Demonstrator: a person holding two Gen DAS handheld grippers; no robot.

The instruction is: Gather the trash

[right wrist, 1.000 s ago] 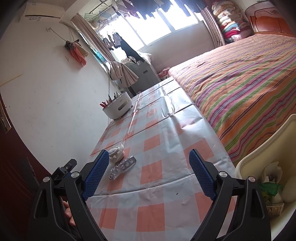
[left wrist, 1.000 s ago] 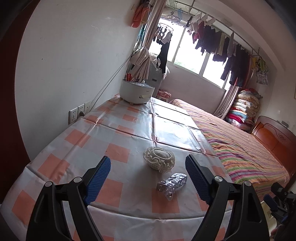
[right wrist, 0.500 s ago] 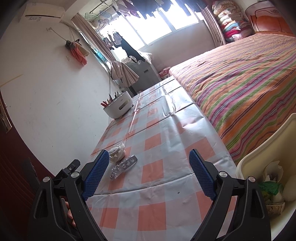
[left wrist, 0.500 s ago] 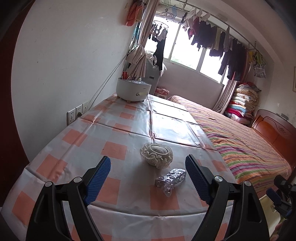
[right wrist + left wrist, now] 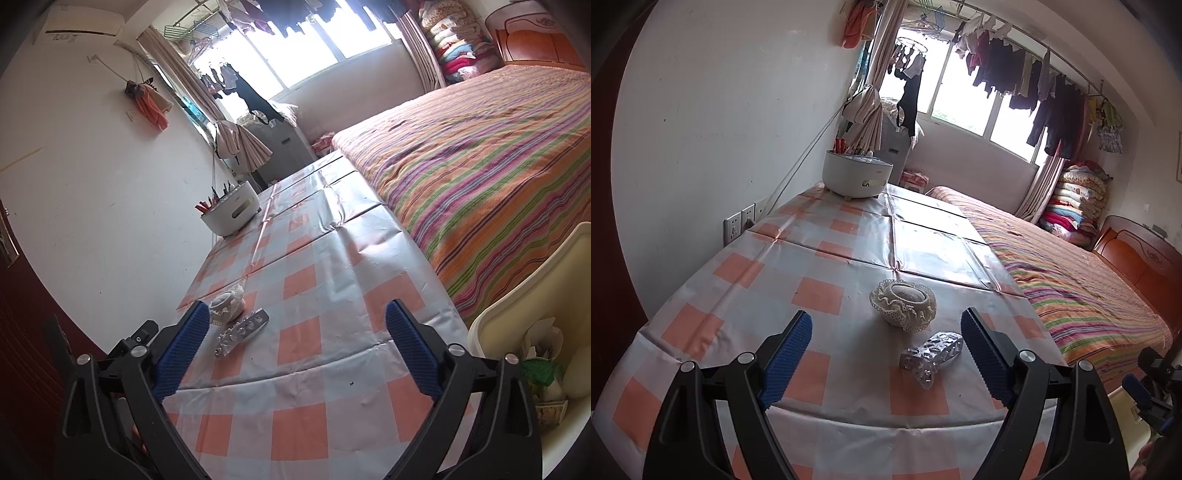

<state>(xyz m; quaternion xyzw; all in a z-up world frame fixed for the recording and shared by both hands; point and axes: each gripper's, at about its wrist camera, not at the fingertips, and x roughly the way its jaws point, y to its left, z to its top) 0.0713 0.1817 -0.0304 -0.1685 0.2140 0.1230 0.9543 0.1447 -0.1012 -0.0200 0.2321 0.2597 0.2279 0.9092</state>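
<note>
A silver blister pack [image 5: 932, 353] lies on the checked tablecloth [image 5: 820, 295] near the front edge; it also shows in the right wrist view [image 5: 241, 332]. Just behind it sits a cream lace foam cup [image 5: 903, 305], also seen in the right wrist view [image 5: 227, 302]. My left gripper [image 5: 886, 360] is open and empty, above the table's front edge, with the blister pack between its fingers. My right gripper [image 5: 295, 349] is open and empty, right of both objects. A cream bin [image 5: 517, 291] holding trash stands at the right.
A white round appliance [image 5: 855, 173] with utensils stands at the table's far end by the wall. A striped bed [image 5: 480, 155] runs along the table's right side. Wall sockets [image 5: 738, 221] sit left of the table.
The left gripper has lowered and tilted slightly, so the table objects sit a little higher between its fingers. The right gripper has barely shifted. Both stay open.
</note>
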